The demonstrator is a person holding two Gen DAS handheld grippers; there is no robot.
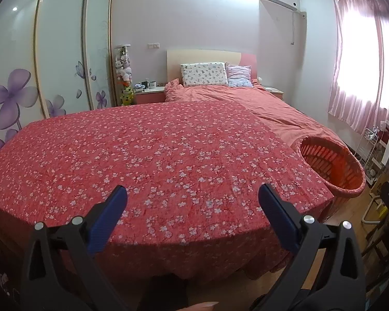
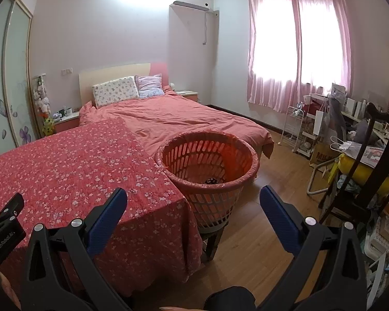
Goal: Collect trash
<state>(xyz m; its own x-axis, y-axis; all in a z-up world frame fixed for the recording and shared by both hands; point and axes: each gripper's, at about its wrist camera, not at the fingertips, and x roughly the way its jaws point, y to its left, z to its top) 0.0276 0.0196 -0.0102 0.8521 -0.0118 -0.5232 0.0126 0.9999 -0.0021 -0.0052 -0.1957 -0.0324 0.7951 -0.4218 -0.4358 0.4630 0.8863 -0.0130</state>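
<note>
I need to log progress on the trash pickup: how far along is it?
Looks near finished. Done: a small dark item lies in the orange basket, and the floral cover shows no trash. In hand: nothing; left gripper and right gripper are both open. Left: nothing visible to collect.

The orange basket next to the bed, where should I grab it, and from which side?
Grip the orange basket by its near rim, probably coming down from above with the right gripper. The mouth faces up, the rim is thin, and the bed blocks its left side.
</note>
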